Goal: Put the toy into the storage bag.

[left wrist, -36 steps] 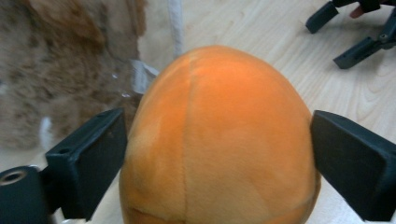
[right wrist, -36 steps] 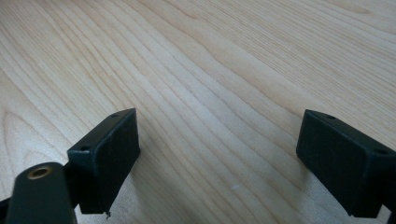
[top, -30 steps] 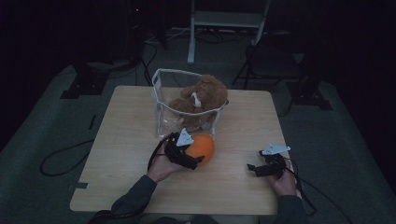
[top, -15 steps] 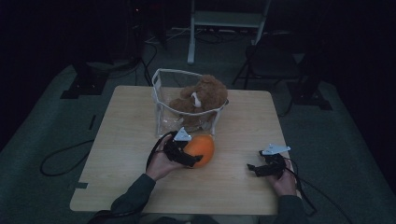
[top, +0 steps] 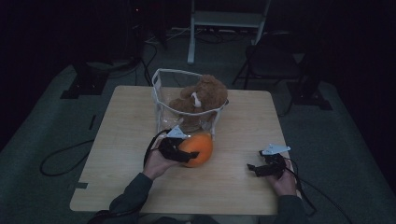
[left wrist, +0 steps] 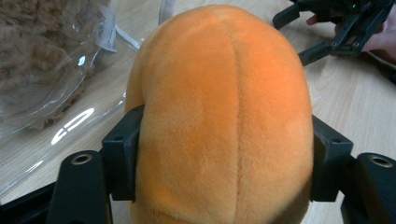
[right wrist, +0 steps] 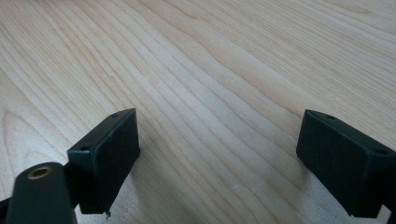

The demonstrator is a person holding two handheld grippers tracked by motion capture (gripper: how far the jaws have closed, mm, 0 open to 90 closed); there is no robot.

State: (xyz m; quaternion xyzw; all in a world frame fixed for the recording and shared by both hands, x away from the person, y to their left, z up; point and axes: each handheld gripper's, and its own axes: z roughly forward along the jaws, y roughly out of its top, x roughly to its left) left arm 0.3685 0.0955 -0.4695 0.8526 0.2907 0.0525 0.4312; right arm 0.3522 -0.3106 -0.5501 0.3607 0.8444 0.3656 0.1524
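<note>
Between the jaws of the left hand-held gripper [left wrist: 224,154] sits an orange plush [left wrist: 219,116], and this is what has just changed: the jaws, standing wide a second ago, have just been closing, and in the left gripper view both black pads [left wrist: 123,158] now press into the pile on either flank of the toy. The fabric bulges slightly over each pad, so the grip reads as a clamp rather than a loose straddle. Seen from the high view, the same left hand-held gripper [top: 180,150] lies low on the desk [top: 121,140] with the plush [top: 200,148] at its tip, the toy resting on the wood just in front of a clear bag [top: 161,100]. That bag stands upright and open, and a brown teddy [top: 201,98] already fills much of it, its head rising above the rim.

Judged from this layout, the closing marks the pickup: the plush appears secured but not yet raised, and the likely next step is a lift over the bag's near wall. Room inside looks tight beside the teddy, and the soft walls may fold under a push.

Farther out, the right hand-held gripper [top: 264,168] rests near the desk's right front, well apart from the plush. Its jaws stand apart with bare wood grain [right wrist: 219,93] between them, holding nothing.
</note>
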